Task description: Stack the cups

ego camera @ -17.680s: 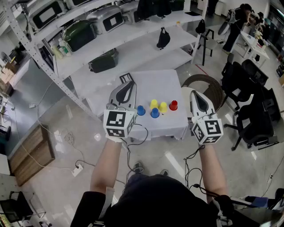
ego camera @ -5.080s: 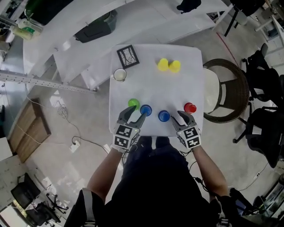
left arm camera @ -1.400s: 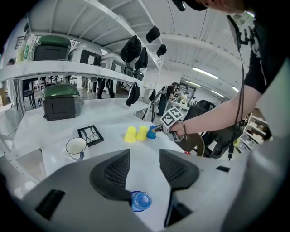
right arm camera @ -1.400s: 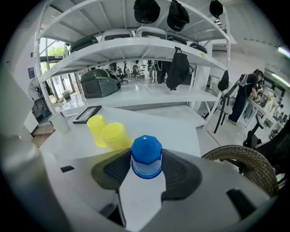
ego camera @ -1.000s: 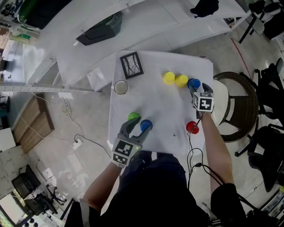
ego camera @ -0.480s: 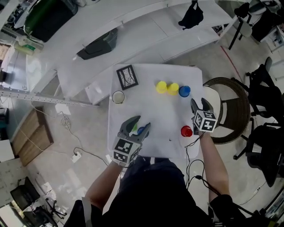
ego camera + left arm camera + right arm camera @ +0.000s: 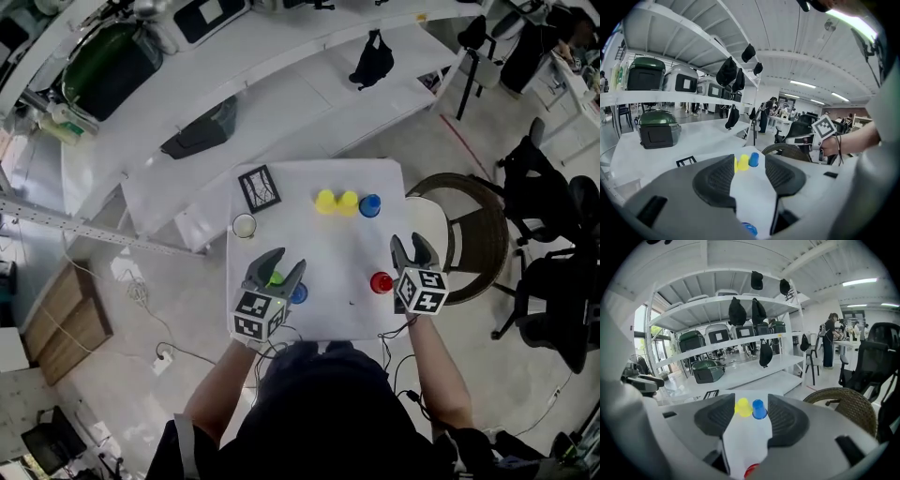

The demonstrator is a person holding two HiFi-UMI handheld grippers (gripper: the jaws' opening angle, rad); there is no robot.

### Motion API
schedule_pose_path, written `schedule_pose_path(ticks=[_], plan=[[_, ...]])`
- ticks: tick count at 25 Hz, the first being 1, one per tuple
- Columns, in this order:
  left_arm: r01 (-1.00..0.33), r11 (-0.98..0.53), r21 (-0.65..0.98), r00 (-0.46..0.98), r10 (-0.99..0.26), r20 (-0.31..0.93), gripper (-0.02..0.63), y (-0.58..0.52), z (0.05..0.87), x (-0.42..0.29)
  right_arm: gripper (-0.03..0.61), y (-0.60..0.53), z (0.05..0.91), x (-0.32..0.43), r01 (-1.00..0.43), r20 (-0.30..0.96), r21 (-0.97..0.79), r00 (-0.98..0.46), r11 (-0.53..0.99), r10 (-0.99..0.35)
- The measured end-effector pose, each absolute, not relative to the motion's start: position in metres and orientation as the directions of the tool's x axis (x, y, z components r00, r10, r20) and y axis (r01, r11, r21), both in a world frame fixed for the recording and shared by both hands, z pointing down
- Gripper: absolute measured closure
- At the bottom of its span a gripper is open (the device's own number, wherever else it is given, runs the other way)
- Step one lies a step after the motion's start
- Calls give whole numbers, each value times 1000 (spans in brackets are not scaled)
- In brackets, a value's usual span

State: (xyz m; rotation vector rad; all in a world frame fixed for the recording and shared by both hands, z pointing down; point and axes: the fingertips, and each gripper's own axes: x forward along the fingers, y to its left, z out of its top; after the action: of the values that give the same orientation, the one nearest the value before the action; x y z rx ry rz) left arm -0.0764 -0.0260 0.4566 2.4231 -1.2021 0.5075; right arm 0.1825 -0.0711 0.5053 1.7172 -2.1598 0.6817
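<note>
On the white table [image 7: 319,244], two yellow cups [image 7: 336,202] and a blue cup [image 7: 370,205] stand upside down in a row at the far edge. They also show as yellow cups [image 7: 742,407] and a blue cup [image 7: 759,409] between the right jaws. A red cup [image 7: 381,282] stands left of my right gripper [image 7: 413,248], whose jaws have just been closing a little and stay open with nothing between them. My left gripper [image 7: 277,265] hangs open and empty above a green cup [image 7: 274,279] and a second blue cup [image 7: 298,293], which shows low in the left gripper view [image 7: 749,229].
A white cup [image 7: 244,226] and a black framed card [image 7: 260,188] sit at the table's far left. A wicker chair [image 7: 473,234] stands right of the table, black office chairs [image 7: 548,272] further right. White shelving [image 7: 234,84] with cases runs behind the table.
My right gripper has drawn back from the far blue cup and risen near the red cup; the blue cup stays beside the yellow ones. The left gripper has lifted slightly.
</note>
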Motion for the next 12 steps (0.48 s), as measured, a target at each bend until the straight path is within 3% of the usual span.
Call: schedule_pose_path(ticks=[12], plan=[[-776,-606,176,608,-643,466,410,-6,442,-68,367,-5,524,185,-977,576,-154,-208,145,-790]])
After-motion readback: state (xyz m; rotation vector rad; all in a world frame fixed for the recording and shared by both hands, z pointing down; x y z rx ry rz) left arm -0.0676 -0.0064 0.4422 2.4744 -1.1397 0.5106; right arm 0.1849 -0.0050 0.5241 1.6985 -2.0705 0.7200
